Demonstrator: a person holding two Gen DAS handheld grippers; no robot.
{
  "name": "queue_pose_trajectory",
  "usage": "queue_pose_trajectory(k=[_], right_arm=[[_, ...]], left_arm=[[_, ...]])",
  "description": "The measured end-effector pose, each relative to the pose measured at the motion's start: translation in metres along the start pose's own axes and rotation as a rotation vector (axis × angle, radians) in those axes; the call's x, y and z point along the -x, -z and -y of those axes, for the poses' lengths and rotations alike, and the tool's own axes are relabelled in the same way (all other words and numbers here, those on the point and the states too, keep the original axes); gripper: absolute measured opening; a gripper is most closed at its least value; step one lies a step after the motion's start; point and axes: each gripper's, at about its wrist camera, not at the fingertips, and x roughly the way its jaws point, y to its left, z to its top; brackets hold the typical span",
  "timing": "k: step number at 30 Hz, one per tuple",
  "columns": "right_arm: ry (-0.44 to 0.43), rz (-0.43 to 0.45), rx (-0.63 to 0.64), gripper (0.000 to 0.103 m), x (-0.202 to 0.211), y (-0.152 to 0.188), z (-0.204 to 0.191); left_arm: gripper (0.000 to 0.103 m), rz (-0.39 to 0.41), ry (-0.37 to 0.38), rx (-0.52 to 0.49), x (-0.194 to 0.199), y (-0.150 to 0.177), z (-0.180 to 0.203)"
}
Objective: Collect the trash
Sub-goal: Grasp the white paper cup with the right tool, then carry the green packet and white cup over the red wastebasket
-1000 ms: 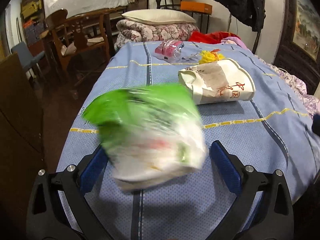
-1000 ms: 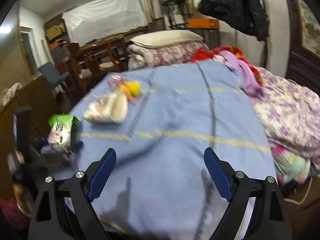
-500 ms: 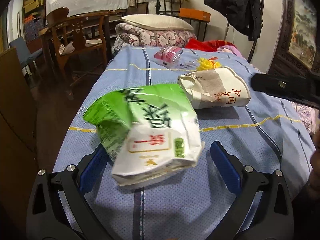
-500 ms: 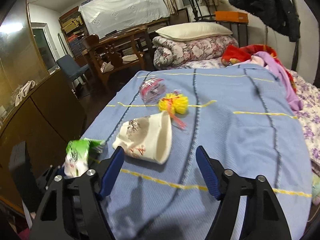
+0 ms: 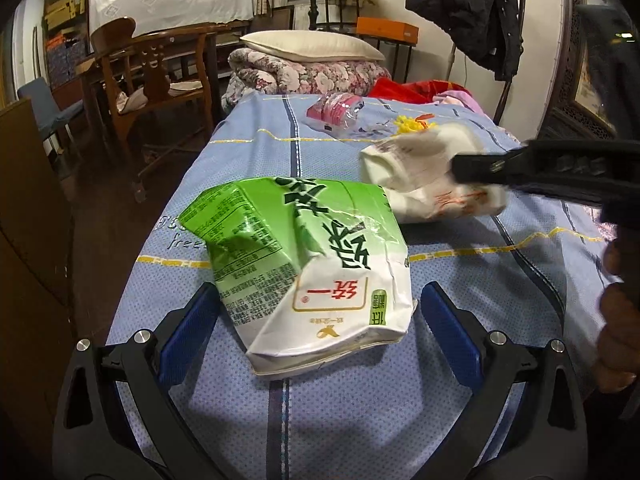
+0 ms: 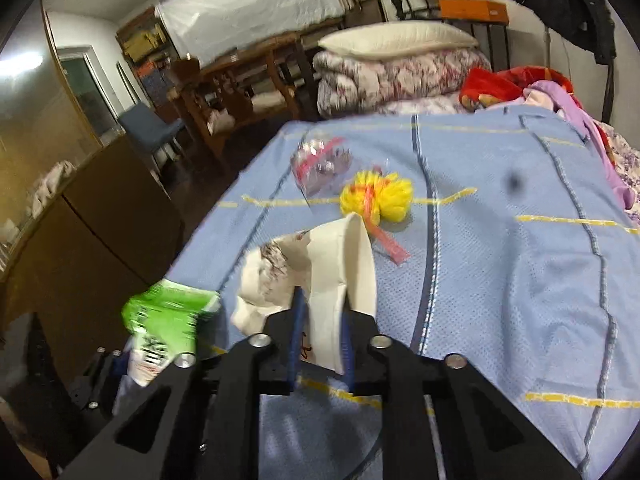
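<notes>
A crumpled green and white drink carton (image 5: 316, 264) lies on the blue bedspread (image 5: 360, 420) between the open blue pads of my left gripper (image 5: 320, 320), which do not press it. The carton also shows in the right wrist view (image 6: 168, 324). My right gripper (image 6: 320, 320) is shut on a crushed white paper cup (image 6: 340, 272); the cup also shows in the left wrist view (image 5: 420, 176), with the right gripper over it from the right. Farther back lie a yellow bundle with a pink strip (image 6: 376, 196) and a crushed clear bottle with a pink label (image 6: 320, 164).
A wooden cabinet (image 5: 28, 240) stands left of the bed. A wooden chair (image 5: 152, 76) and folded floral quilts with a pillow (image 5: 308, 64) are behind it. Red and purple clothes (image 6: 540, 92) lie at the far right. A dark coat (image 5: 468, 8) hangs by the wall.
My right gripper has come in from the right and closed on the white paper cup. The carton has stayed between my left gripper's open pads.
</notes>
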Motion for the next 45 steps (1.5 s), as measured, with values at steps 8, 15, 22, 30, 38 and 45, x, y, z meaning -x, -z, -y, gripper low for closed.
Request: queue_pose_trajectory(k=[8,15,22,30,38,45], right_arm=[[0.09,0.119,-0.01,0.005,0.075,0.015,0.02],[0.15,0.122,-0.048,0.005,0.109,0.043,0.053],[0.139,0.098,-0.093,0.008,0.107,0.054,0.07],[0.108,0.079,-0.106,0.007,0.1,0.058,0.074],[0.114,0.12,-0.102,0.005,0.118,0.06,0.067],[0.12,0.186,-0.094,0.005,0.155,0.062,0.064]], left_arm=[[0.097,-0.039,-0.021,0.017,0.001,-0.004,0.003],[0.097,-0.044,0.03,0.156,0.014,-0.02,-0.021],[0.097,-0.093,-0.072,0.068,0.0,-0.033,-0.003],[0.077,-0.114,-0.03,0.131,-0.004,-0.033,-0.017],[0.077,-0.006,0.005,0.086,0.045,-0.04,-0.002],[0.077,0.054,0.053,0.054,0.086,-0.047,0.023]])
